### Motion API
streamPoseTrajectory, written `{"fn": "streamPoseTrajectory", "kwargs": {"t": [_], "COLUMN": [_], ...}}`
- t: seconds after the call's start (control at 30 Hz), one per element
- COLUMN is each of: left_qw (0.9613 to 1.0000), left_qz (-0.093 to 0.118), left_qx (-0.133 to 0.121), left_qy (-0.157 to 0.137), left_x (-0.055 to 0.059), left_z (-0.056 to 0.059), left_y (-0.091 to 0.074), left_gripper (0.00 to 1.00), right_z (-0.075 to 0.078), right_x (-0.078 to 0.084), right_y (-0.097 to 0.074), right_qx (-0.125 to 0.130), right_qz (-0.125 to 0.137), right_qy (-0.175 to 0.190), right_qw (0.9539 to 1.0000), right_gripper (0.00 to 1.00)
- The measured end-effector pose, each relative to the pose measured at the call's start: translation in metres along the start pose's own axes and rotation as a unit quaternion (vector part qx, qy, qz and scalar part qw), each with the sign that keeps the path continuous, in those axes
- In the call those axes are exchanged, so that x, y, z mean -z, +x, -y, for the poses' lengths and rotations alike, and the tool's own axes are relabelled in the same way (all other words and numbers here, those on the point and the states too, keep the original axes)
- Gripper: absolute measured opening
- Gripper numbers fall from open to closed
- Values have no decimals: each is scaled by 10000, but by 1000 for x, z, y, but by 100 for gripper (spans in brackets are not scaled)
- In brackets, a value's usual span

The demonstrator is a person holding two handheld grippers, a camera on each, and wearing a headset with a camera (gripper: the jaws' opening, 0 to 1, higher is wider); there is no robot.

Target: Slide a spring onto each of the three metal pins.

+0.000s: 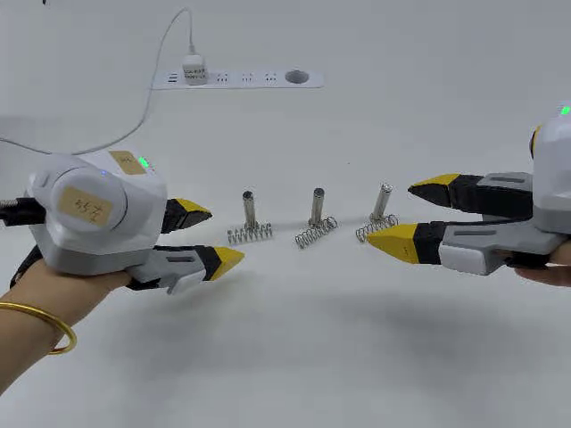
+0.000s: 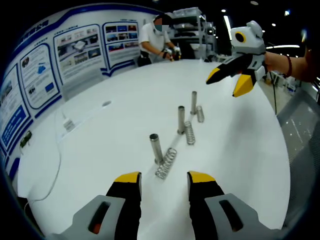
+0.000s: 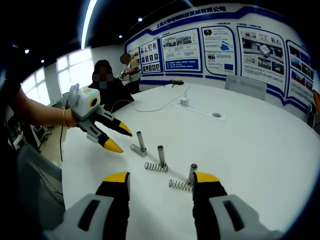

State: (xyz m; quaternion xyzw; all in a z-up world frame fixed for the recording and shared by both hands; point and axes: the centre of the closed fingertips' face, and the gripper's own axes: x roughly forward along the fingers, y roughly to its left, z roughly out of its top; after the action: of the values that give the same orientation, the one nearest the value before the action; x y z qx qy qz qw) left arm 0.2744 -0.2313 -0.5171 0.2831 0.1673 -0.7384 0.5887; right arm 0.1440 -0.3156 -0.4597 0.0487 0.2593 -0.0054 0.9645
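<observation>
Three short metal pins stand upright in a row on the white table: the left pin, the middle pin and the right pin. A loose spring lies at the foot of each: left spring, middle spring, right spring. My left gripper hovers open just left of the row, nothing between its yellow-tipped fingers. My right gripper is open at the right end, close to the right pin. The left gripper view shows the nearest pin and spring ahead of my left gripper. In the right gripper view, my right gripper faces the nearest spring.
A white power strip with a plugged-in adapter and cable lies at the far side of the table. People are at the table's far edge. Open tabletop stretches in front of the pins.
</observation>
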Motion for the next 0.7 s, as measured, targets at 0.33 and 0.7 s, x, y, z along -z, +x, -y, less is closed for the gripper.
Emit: {"fn": "streamPoseTrajectory", "kwargs": {"t": [0.33, 0.7], "left_qw": [9997, 9992], "left_qz": [-68, -150], "left_qx": [207, 356], "left_qy": [-96, 121], "left_x": [5, 8], "left_z": [-3, -1], "left_y": [15, 23], "left_gripper": [31, 23], "right_z": [4, 12], "right_x": [4, 8], "right_y": [-2, -4], "right_qx": [73, 232], "right_qz": [6, -1], "right_qy": [122, 282], "right_qw": [9999, 9993], "right_gripper": [51, 51]}}
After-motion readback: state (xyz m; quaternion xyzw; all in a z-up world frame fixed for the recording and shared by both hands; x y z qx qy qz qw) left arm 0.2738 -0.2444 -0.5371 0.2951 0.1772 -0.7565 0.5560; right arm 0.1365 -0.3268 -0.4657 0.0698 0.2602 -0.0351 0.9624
